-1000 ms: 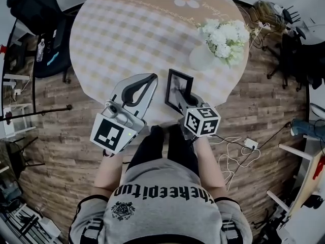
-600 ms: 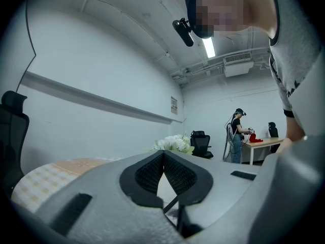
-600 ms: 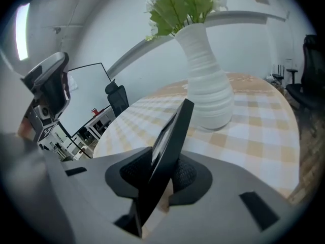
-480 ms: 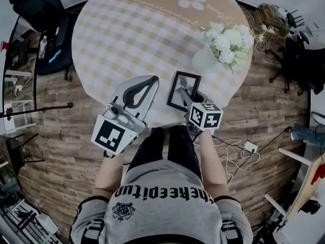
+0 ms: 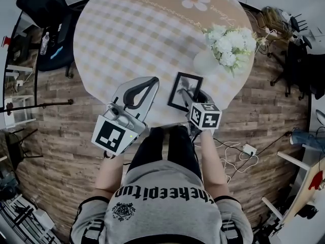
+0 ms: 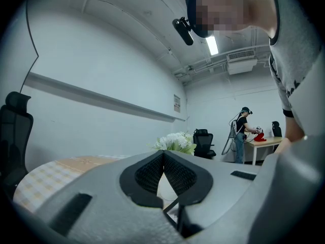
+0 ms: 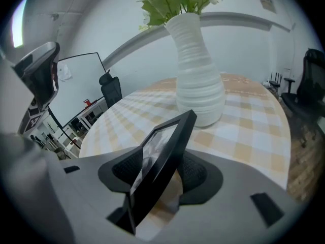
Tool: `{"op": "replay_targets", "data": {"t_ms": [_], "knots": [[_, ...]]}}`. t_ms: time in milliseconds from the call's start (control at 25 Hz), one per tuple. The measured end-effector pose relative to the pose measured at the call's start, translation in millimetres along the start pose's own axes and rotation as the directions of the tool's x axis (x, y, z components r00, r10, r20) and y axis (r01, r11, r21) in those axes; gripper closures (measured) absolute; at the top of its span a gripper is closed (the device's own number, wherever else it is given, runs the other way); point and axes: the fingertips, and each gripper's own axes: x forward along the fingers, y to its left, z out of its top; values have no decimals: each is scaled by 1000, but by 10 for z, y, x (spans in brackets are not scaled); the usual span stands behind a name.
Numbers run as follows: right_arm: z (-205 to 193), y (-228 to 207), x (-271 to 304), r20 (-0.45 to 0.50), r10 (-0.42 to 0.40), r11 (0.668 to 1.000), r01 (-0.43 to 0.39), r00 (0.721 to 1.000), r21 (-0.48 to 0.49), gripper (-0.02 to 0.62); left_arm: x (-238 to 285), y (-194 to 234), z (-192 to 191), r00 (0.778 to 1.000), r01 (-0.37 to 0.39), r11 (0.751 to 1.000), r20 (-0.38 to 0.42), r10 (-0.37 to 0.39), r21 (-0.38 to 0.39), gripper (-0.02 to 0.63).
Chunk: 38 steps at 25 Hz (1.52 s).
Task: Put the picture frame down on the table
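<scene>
A black picture frame [image 5: 185, 91] with a pale print stands tilted over the near edge of the round checked table [image 5: 127, 39]. My right gripper [image 5: 194, 98] is shut on its near edge; in the right gripper view the frame [image 7: 161, 159] leans between the two dark pads. My left gripper [image 5: 150, 81] hovers just left of the frame above the table edge, its jaws closed together with nothing between them [image 6: 163, 162].
A white ribbed vase [image 5: 204, 62] of white flowers [image 5: 229, 40] stands just beyond the frame on the right; in the right gripper view the vase [image 7: 198, 75] rises close behind it. Wooden floor, cables and office chairs surround the table. A person stands far off [image 6: 240, 133].
The right gripper has carried the frame a little farther over the table, toward the vase. The left gripper has hardly moved.
</scene>
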Motion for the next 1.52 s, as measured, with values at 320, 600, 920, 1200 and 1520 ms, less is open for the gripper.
{"op": "replay_targets", "data": {"t_ms": [320, 600, 920, 1200, 1520], "knots": [[98, 108, 249, -15, -93, 995, 92, 996, -31, 307, -97, 378, -3, 1000, -3, 1000, -14, 3, -19, 591], [-84, -240, 91, -8, -181, 973, 178, 983, -148, 301, 6, 5, -59, 1000, -4, 1000, -10, 4, 17, 591], [58, -207, -130, 78, -181, 973, 191, 980, -131, 551, -3, -18, -4, 1000, 7, 1000, 3, -7, 27, 591], [323, 121, -247, 162, -129, 974, 155, 978, -165, 591, -49, 73, 100, 999, 39, 999, -5, -39, 2, 591], [558, 280, -675, 276, -127, 979, 165, 953, -116, 591, -109, -83, 232, 996, 89, 996, 11, -89, 9, 591]]}}
